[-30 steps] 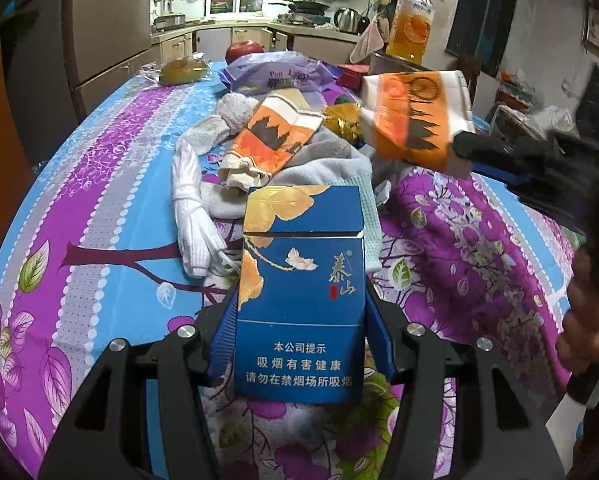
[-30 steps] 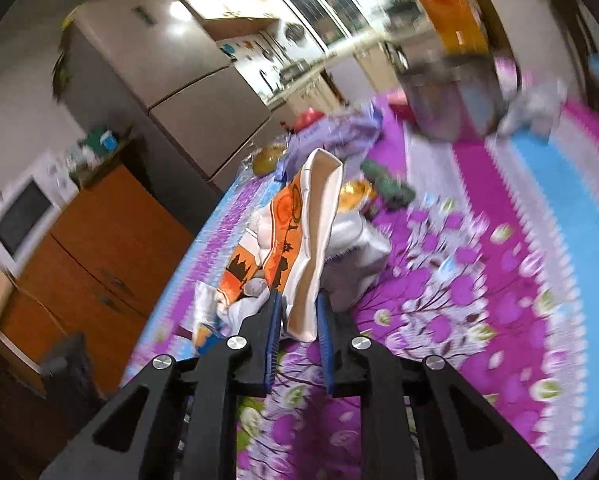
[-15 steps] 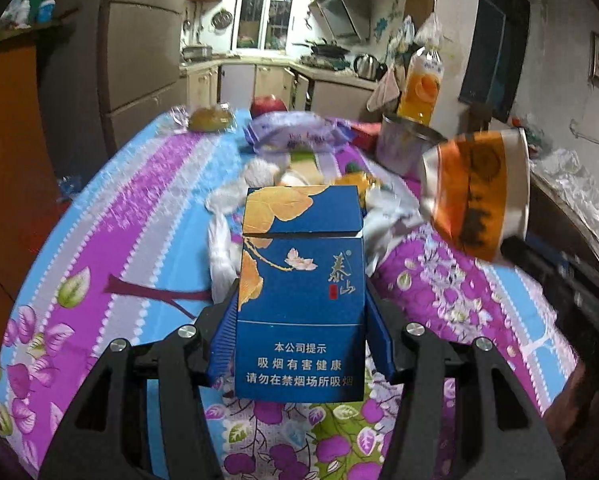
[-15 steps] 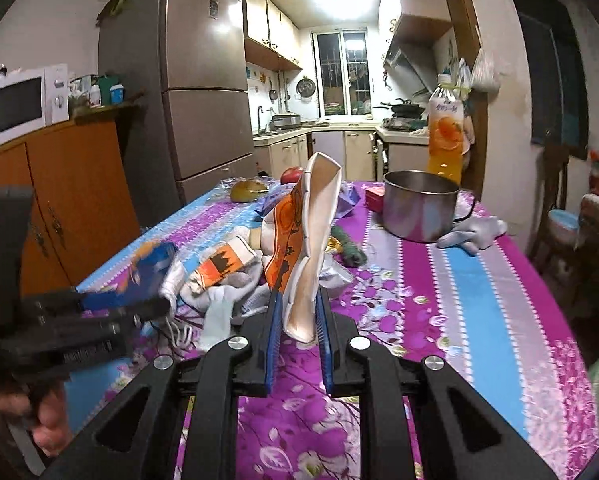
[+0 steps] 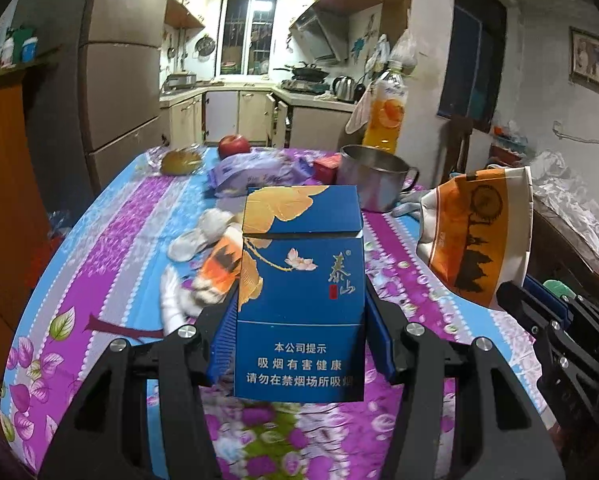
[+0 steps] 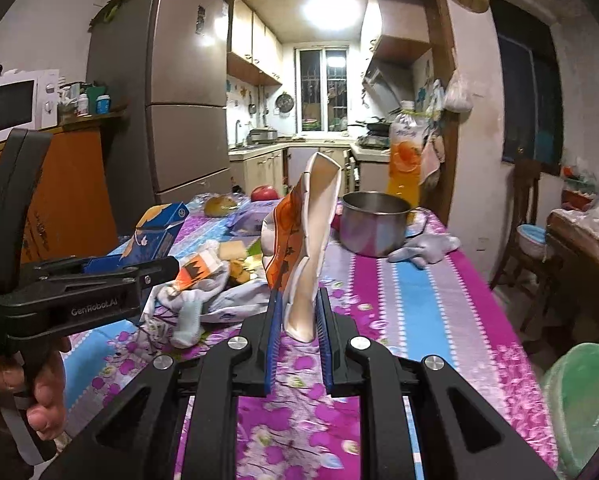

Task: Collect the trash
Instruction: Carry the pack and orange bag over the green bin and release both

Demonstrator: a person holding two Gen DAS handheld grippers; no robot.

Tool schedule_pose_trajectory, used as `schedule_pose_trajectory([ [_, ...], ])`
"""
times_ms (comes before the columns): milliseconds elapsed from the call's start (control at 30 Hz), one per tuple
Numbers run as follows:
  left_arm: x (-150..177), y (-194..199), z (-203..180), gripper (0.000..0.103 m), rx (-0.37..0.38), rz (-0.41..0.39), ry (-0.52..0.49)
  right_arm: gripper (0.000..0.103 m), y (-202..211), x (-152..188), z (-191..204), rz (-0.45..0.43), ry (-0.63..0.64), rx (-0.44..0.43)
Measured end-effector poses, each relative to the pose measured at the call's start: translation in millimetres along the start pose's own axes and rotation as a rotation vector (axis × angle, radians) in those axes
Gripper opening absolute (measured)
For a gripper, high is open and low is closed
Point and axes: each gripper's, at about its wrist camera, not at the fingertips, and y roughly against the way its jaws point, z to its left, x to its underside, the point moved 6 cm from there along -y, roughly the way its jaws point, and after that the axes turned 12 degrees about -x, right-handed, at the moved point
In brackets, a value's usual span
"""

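Observation:
My left gripper (image 5: pixel 299 336) is shut on a blue cigarette pack (image 5: pixel 299 292) with gold leaves, held upright above the near end of the table. It shows from the side in the right wrist view (image 6: pixel 155 236). My right gripper (image 6: pixel 297 324) is shut on a crushed orange-and-white paper cup (image 6: pixel 303 248), held above the table; it also shows in the left wrist view (image 5: pixel 475 236). More litter lies mid-table: an orange-and-white wrapper (image 5: pixel 219 264) among white cloths and socks (image 6: pixel 187 320).
The table has a purple-and-blue floral cloth (image 6: pixel 419 312). On it stand a steel pot (image 6: pixel 373 222), a juice bottle (image 6: pixel 405 160), a red apple (image 5: pixel 233 145), a purple bag (image 5: pixel 259 172) and a grey glove (image 6: pixel 423 248). A green bin rim (image 6: pixel 583 408) sits at the lower right.
Both grippers have lifted up and drawn back from the pile with their loads. The views have levelled out toward the kitchen. The cup has stayed to the right of the pack.

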Motion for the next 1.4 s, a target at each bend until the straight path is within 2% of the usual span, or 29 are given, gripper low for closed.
schedule_pose_trajectory([
  [267,-6.0,11.3,-42.7,0.053,0.053,-0.022,-0.043,0.018,43.4,-3.6,-28.0,-0.029,0.000,0.084],
  [567,-14.6,24.9,-107.3,0.053,0.131,-0.049,-0.100,0.018,106.0,-4.2,-81.0,-0.056,-0.023,0.211],
  [1100,-10.3,51.0,-245.2,0.053,0.300,-0.068,-0.228,0.018,210.3,13.5,-187.3,-0.064,-0.109,0.411],
  [1400,-0.6,63.8,-322.6,0.053,0.396,-0.055,-0.305,0.018,260.5,32.0,-252.4,-0.025,-0.173,0.498],
])
